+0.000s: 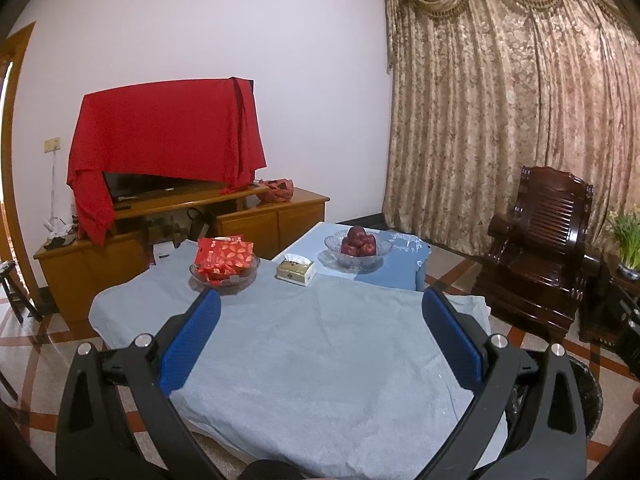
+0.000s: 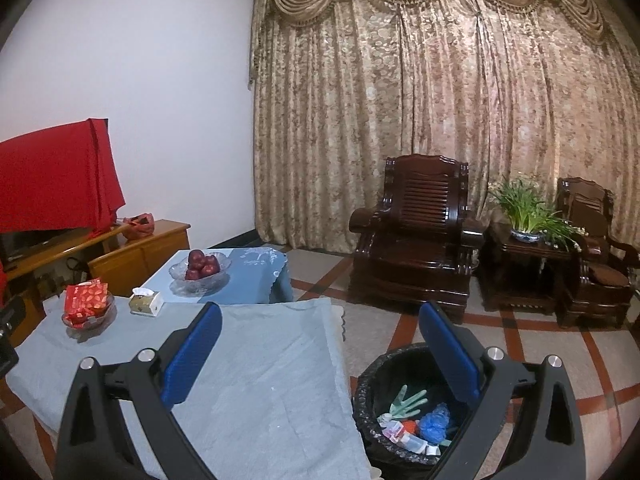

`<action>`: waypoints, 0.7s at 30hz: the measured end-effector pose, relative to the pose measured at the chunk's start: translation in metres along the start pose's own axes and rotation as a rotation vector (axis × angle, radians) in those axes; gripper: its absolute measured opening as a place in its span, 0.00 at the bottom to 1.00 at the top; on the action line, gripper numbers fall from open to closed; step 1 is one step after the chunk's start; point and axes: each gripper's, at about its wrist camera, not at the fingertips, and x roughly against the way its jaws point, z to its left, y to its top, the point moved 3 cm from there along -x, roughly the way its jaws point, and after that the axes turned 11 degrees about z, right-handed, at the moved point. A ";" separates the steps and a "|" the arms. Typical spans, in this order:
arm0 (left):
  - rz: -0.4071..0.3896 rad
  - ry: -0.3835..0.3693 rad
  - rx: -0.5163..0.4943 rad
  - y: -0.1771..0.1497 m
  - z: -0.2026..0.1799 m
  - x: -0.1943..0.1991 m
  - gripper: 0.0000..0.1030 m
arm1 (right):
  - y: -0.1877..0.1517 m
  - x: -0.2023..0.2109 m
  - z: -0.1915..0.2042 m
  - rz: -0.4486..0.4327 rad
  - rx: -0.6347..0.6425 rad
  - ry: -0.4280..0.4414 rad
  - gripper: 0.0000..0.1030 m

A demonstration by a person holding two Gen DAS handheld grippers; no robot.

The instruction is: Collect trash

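Observation:
A black-lined trash bin (image 2: pixel 370 384) stands on the floor to the right of the table; inside lie a green glove (image 2: pixel 406 400), a blue crumpled piece (image 2: pixel 436 422) and other wrappers. My right gripper (image 2: pixel 320 316) is open and empty, held above the table's right edge and the bin. My left gripper (image 1: pixel 322 300) is open and empty, held above the grey cloth-covered table (image 1: pixel 320 360). The bin's rim shows at the right in the left wrist view (image 1: pixel 588 392).
On the table's far side stand a glass bowl of red packets (image 1: pixel 224 262), a tissue box (image 1: pixel 296 270) and a bowl of red apples (image 1: pixel 357 244). A wooden TV cabinet (image 1: pixel 180 220) is behind. Dark wooden armchairs (image 2: pixel 416 232) and a potted plant (image 2: pixel 524 216) stand right.

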 end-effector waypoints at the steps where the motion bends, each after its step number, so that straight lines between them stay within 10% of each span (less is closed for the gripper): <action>1: 0.001 -0.002 -0.001 -0.001 -0.001 0.000 0.95 | 0.000 0.000 -0.001 -0.001 -0.001 -0.003 0.94; 21: 0.006 -0.004 -0.001 -0.003 -0.002 -0.003 0.95 | 0.002 -0.001 -0.002 -0.005 -0.006 -0.012 0.94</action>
